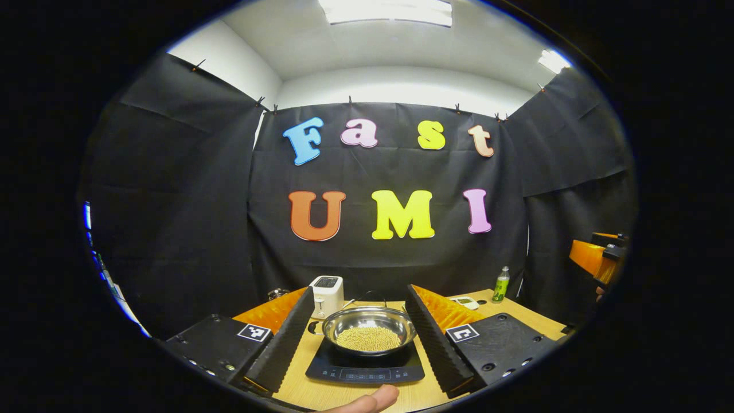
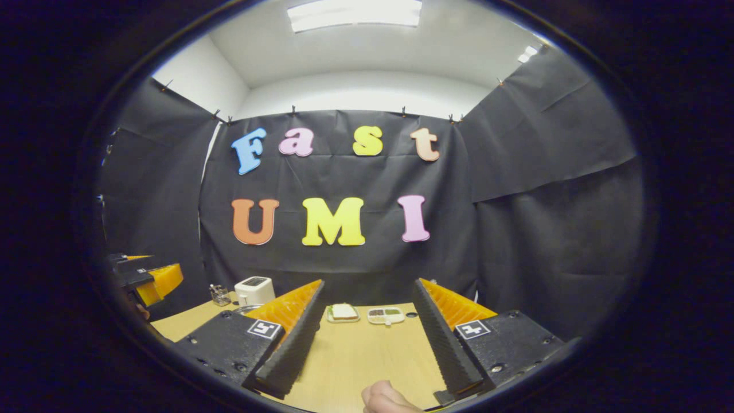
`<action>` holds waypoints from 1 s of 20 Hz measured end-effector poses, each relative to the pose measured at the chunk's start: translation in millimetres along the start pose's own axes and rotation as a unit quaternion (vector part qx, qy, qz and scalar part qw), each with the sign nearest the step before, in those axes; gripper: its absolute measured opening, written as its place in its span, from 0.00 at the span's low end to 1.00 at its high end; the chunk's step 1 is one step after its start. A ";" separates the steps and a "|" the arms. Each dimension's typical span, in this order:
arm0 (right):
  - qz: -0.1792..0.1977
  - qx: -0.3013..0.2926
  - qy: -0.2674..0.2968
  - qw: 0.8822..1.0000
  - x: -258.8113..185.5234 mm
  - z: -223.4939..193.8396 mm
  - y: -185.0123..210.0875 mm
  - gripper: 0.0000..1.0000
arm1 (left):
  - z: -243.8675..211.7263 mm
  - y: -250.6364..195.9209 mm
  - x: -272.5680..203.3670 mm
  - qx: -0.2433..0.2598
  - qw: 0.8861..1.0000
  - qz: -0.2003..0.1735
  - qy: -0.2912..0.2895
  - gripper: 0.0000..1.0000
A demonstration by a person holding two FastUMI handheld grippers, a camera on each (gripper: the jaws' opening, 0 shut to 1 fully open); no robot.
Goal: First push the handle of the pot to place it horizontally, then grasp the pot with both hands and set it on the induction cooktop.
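While one pot sits on one cooktop, both hand-held grippers gape empty.

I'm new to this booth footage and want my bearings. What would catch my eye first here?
In the left gripper view, a shiny steel pot holding pale grains sits on the black induction cooktop, framed between the open left gripper fingers. A white toaster stands behind it. In the right gripper view, two small food dishes rest at the wooden table's far edge.
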State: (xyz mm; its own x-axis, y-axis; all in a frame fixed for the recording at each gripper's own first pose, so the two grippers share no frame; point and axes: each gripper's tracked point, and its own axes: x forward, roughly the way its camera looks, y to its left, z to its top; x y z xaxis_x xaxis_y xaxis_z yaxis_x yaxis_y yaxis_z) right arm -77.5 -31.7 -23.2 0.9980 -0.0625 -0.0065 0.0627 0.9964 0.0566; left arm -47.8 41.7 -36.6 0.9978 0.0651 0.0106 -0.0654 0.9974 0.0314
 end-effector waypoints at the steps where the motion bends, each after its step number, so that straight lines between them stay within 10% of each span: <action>1: -0.001 0.004 0.002 1.000 -1.6 -1.5 -0.8 0.95 | -0.3 2.2 -1.2 0.001 1.000 0.005 -0.001 0.95; 20: 0.061 0.008 0.025 0.998 -8.7 -24.8 32.9 0.95 | -26.3 8.7 -20.7 0.009 1.000 -0.010 0.013 0.95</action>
State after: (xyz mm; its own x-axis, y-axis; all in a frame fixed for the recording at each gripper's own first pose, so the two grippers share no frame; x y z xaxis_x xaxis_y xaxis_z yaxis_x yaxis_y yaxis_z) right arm -84.2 3.1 -46.1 0.9969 0.0629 -0.0482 -0.0591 0.9953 0.0764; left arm -68.8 49.9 -62.8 0.9988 0.0455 -0.0155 -0.0447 0.9977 0.0502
